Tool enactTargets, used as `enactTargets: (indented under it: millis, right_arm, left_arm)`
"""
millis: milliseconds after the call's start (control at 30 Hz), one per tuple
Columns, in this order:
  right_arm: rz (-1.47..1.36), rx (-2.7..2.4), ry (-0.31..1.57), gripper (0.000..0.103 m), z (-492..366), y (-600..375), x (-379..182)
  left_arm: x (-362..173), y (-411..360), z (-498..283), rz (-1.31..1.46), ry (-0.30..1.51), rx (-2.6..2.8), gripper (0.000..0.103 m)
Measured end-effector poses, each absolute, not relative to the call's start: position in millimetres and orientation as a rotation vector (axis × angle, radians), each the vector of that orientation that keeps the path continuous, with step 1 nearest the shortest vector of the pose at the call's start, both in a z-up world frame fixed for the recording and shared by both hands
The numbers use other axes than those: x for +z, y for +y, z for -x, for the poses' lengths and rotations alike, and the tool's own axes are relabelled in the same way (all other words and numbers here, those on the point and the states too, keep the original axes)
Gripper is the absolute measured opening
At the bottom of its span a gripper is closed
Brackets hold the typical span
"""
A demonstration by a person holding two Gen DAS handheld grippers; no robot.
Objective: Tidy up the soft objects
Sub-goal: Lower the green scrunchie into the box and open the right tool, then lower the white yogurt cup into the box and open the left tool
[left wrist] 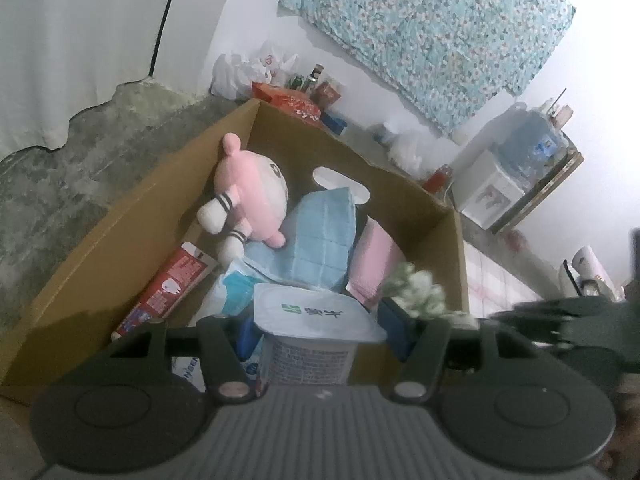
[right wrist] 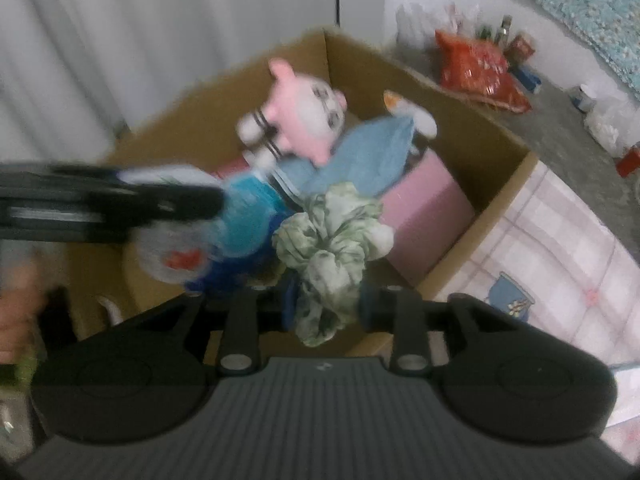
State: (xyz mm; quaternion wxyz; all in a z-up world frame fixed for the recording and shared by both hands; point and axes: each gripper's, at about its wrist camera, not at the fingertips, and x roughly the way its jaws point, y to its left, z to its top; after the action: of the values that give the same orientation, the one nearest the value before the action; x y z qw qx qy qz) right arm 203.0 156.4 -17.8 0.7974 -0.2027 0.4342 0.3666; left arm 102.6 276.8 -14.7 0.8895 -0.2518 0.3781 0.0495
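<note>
An open cardboard box (left wrist: pixel 132 216) holds a pink-and-white plush toy (left wrist: pixel 248 192), a folded blue cloth (left wrist: pixel 320 236), a pink pad (left wrist: pixel 376 260) and a red toothpaste carton (left wrist: pixel 172 284). Over the box's near side, my left gripper (left wrist: pixel 320 336) is shut on a white yogurt cup (left wrist: pixel 316 312) with a foil lid. My right gripper (right wrist: pixel 326 304) hangs over the box (right wrist: pixel 452 120), with its blue pads against a green-and-white floral scrunchie (right wrist: pixel 332 248). In the left wrist view the scrunchie (left wrist: pixel 420 292) shows at the box's right wall. The plush toy (right wrist: pixel 304 116) lies at the far corner.
A grey ledge behind the box carries plastic bags, bottles and a red snack bag (left wrist: pixel 288 100). A water jug on a white dispenser (left wrist: pixel 528 144) stands at the right. A floral cloth (left wrist: pixel 432 28) hangs on the wall. The box rests on a checked tablecloth (right wrist: pixel 560 240).
</note>
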Motion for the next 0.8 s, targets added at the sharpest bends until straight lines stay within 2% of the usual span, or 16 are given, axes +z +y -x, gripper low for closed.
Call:
enactTargets:
  millis: [67,200,267,533,700,800]
  right_arm:
    - [0.496,0.748,0.964,0.046,-209.8,168.7,-27.1]
    - [0.547,0.731,0.967,0.057,-214.1,177.5,-33.8]
    - [0.557,0.728,0.944,0.067,-206.5,173.2,-29.3]
    - [0.391,0.804,0.814,0.068,-184.6,133.7,13.2]
    - [0.254,0.985,0.757,0.082,-143.9,103.4,25.0]
    - [0.224,1.052,0.717,0.083,-122.5,96.2,23.7]
  left_arm:
    - [-14.3,280.6,-101.9,0.53,0.78,0.102,0.062]
    - [-18.5,286.7,-99.8,0.546,0.782,0.099,0.062]
    - [-20.9,288.6,-100.1,0.551,0.786,0.1,0.062]
    - [-21.9,288.5,-96.6,0.561,0.784,0.077,0.062]
    - [-9.0,283.5,-90.9,0.569,0.768,0.043,0.062]
    - [4.7,275.3,-85.2,0.572,0.751,-0.005,0.062]
